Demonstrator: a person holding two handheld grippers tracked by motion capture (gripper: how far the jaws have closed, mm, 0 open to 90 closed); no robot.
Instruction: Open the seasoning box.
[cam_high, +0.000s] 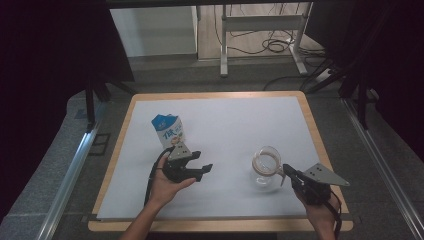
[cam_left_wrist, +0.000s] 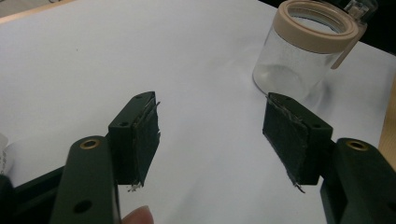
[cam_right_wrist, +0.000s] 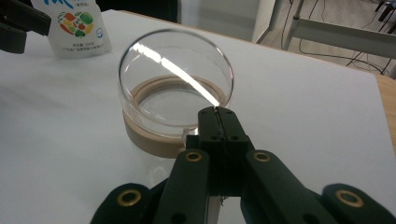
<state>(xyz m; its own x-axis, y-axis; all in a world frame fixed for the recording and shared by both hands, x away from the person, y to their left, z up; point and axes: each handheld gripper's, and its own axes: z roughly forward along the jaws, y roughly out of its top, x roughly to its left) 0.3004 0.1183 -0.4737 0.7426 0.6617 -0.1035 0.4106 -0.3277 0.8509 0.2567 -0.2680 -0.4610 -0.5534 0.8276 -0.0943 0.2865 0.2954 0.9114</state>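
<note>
The tabletop (cam_high: 220, 120) takes up the middle of the high view, a pale sheet with a wooden rim showing along its edges. Beyond it, at the top of the frame, stands a white metal frame (cam_high: 260, 30) with cables lying on the floor around its feet.

A milk carton (cam_high: 169, 130) with a blue top stands upright left of centre in the high view; in the right gripper view it shows at the upper left, its printed side towards the camera.

The glass jar (cam_high: 265, 167) stands on the tabletop right of centre in the high view. It has a beige collar round its mouth, and its clear hinged lid (cam_right_wrist: 175, 74) is swung up and open, standing on edge above the collar. In the left gripper view the jar sits at the upper right, well beyond the fingers.

The left gripper (cam_high: 197, 170) lies in a hand at lower centre-left of the high view, just below the carton and well apart from the jar. Its fingers (cam_left_wrist: 140, 135) stand wide open with bare tabletop between them, holding nothing.

The right gripper (cam_high: 286, 171) is at the lower right of the high view, touching the jar's near side. Its fingers (cam_right_wrist: 209, 123) are pressed fully together at the edge of the open lid; whether they pinch the lid's clasp I cannot tell.
</note>
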